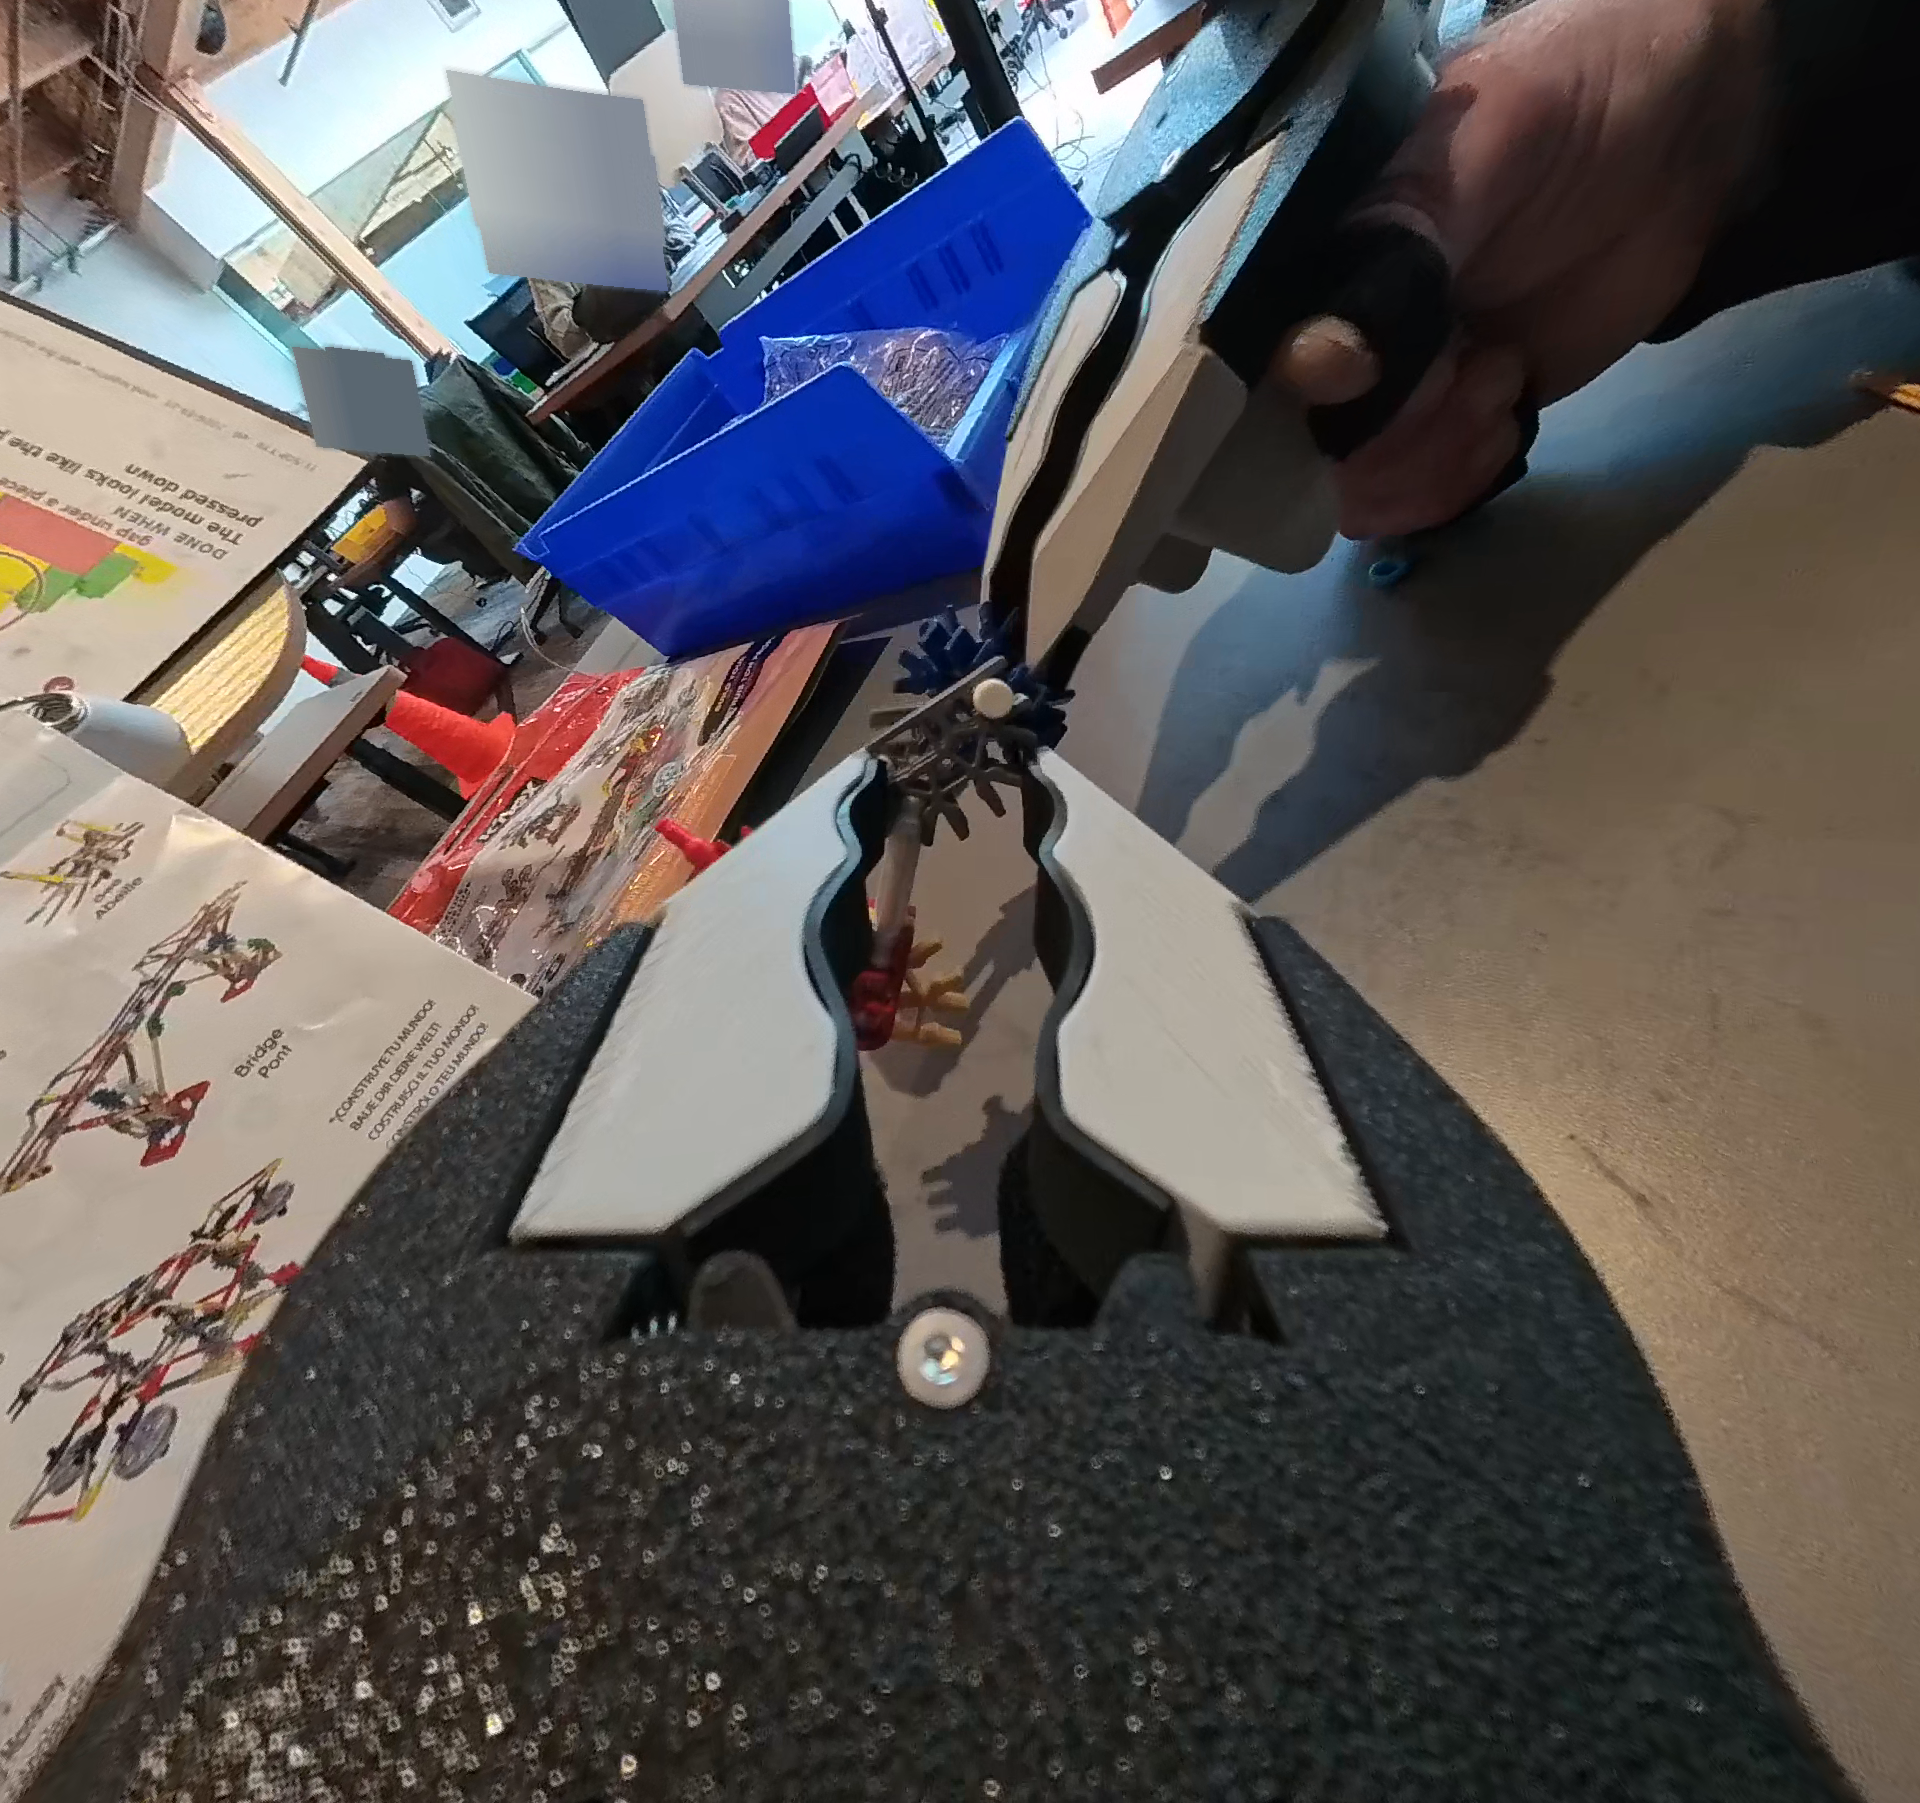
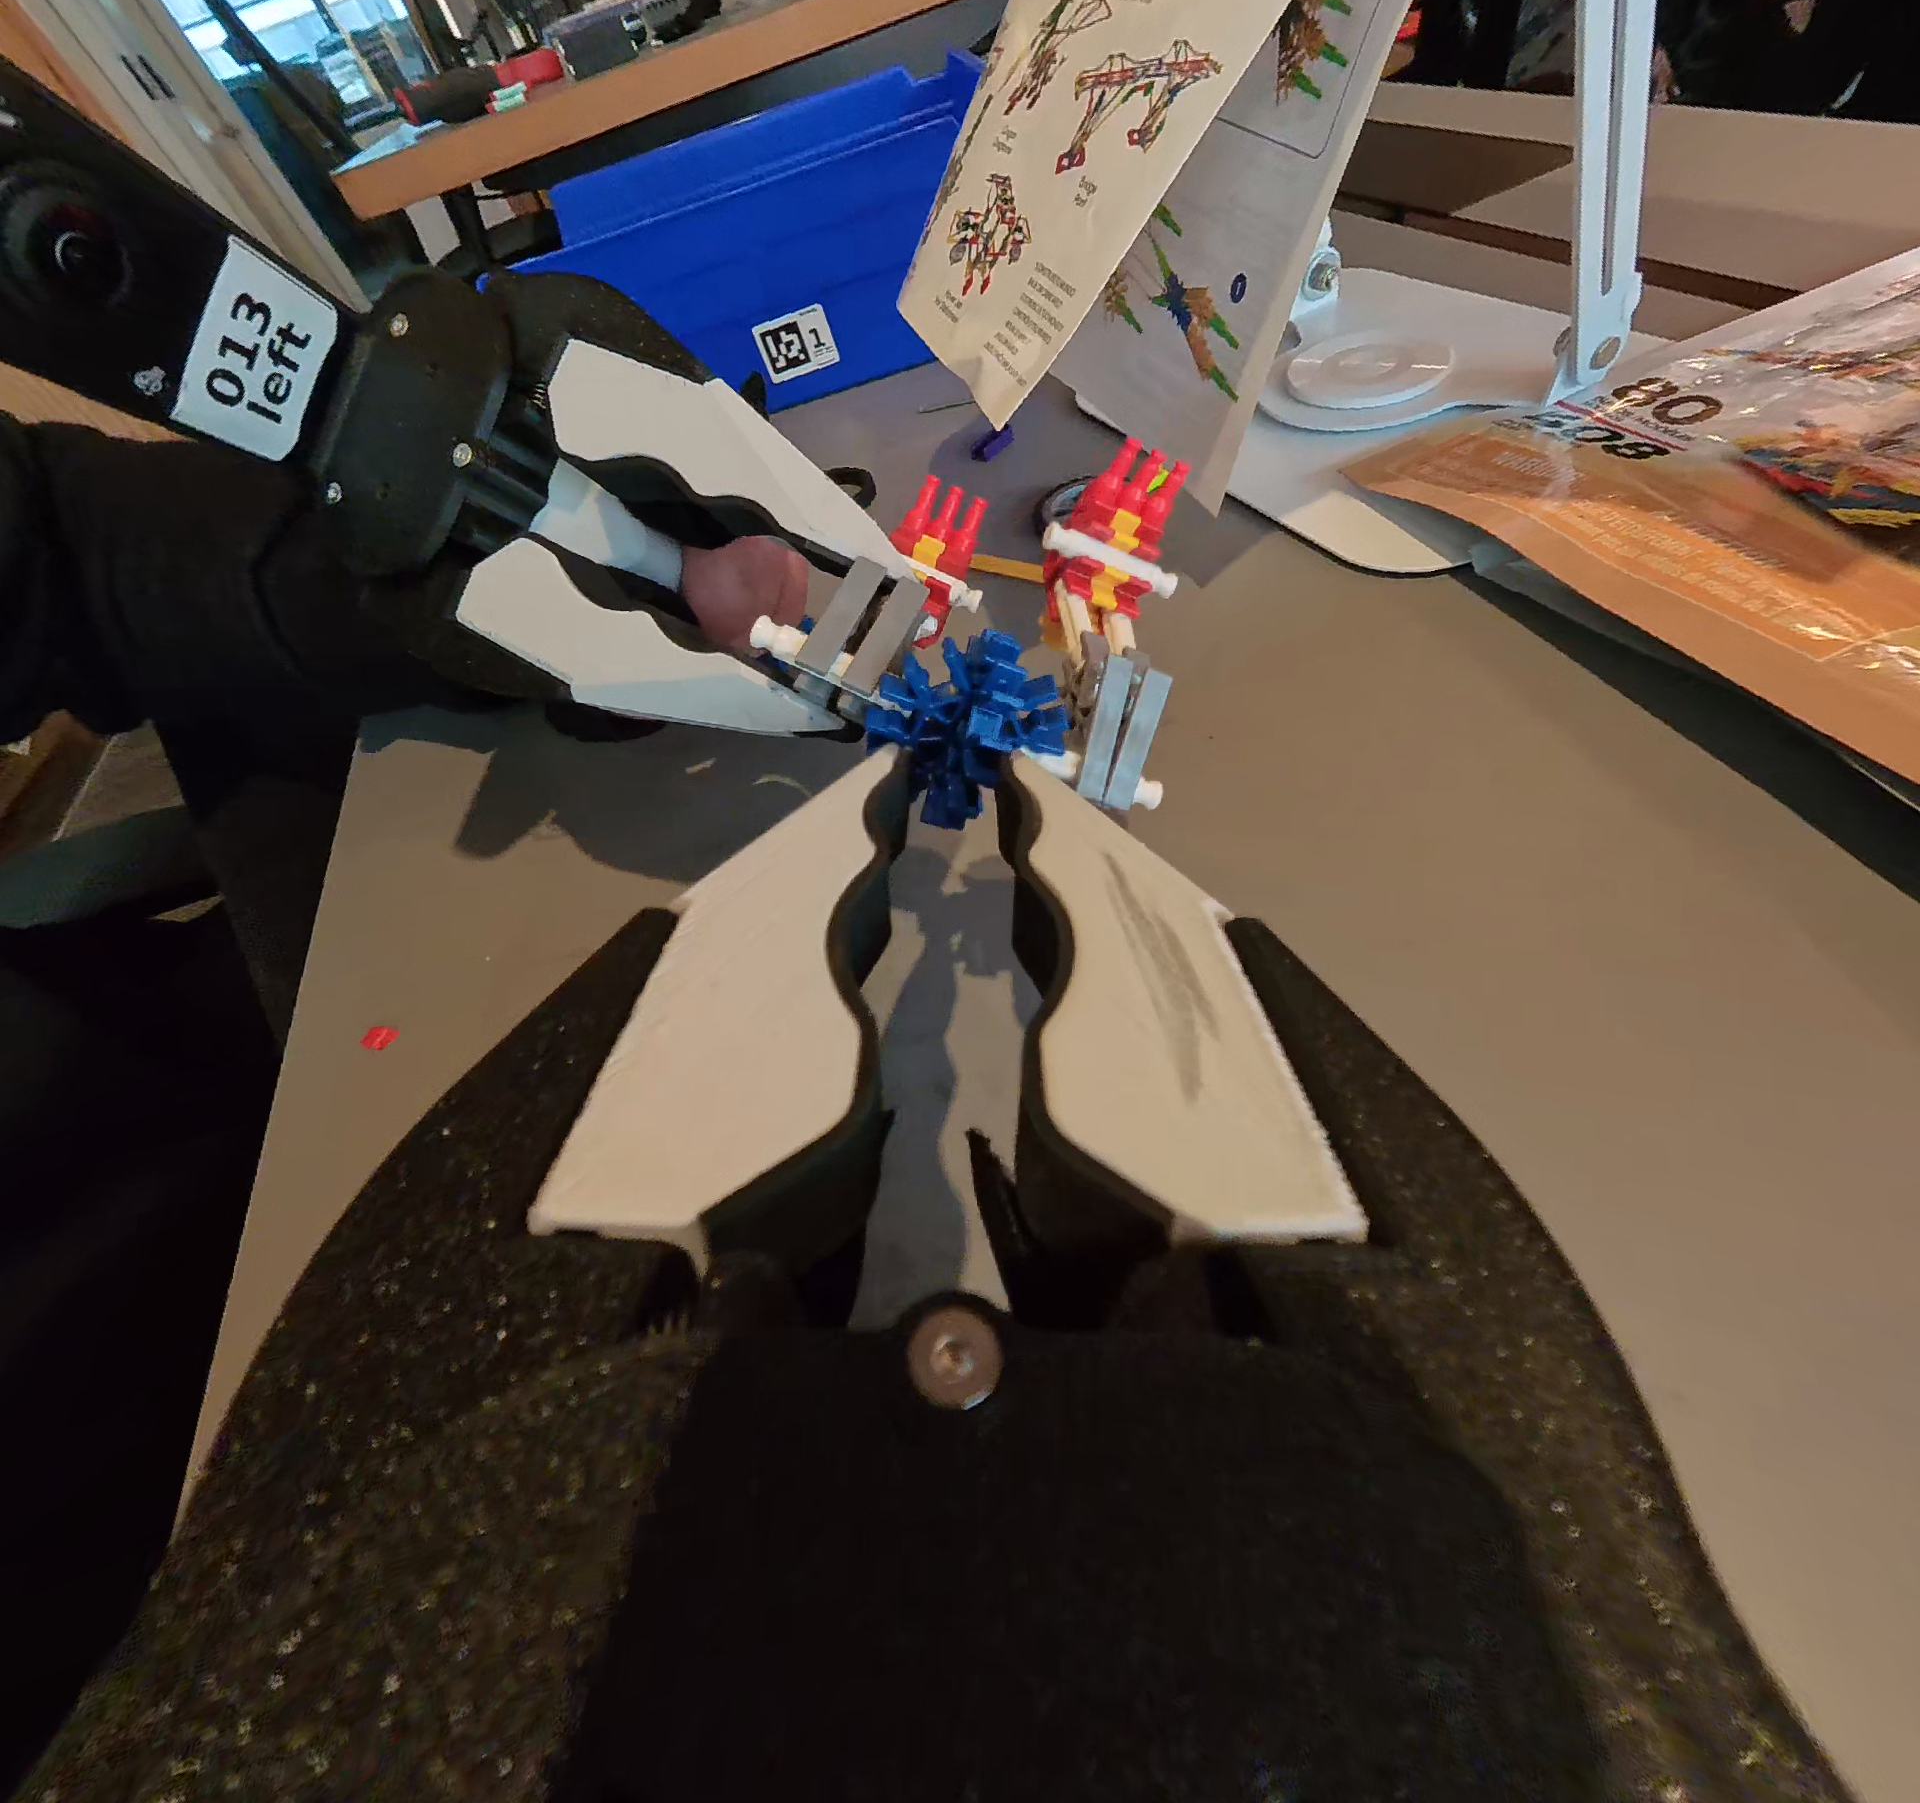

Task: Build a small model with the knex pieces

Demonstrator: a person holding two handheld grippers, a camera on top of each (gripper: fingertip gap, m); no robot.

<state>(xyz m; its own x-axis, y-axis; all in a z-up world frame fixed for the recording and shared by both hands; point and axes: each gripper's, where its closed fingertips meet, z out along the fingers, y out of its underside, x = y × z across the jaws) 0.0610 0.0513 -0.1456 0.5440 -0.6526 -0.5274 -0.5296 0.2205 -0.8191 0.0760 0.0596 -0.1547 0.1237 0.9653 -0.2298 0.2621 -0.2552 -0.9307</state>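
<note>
From my left wrist view, my left gripper (image 1: 951, 787) has its fingers partly spread around a grey connector (image 1: 940, 751) on a white rod (image 1: 899, 870), which runs down to red and tan pieces (image 1: 904, 995). I cannot tell whether the pads truly press it. The right gripper (image 1: 1023, 647), held by a hand (image 1: 1507, 278), comes in from above, its tips on a blue connector (image 1: 1013, 688). A blue bin (image 1: 790, 517) holding a bag sits behind; a printed leaflet (image 1: 177, 1078) with model drawings lies left, a red package (image 1: 623, 808) between them.

In my right wrist view, my right gripper (image 2: 945, 782) is nearly closed on the blue connector (image 2: 966, 714). The left gripper (image 2: 862, 641), labelled, clamps grey plates (image 2: 862, 631). Only here do I see the red-and-yellow assembly (image 2: 1107, 548), a white stand (image 2: 1455, 371), and a square code sticker on the bin (image 2: 748, 226). The table (image 2: 1455, 922) is grey.
</note>
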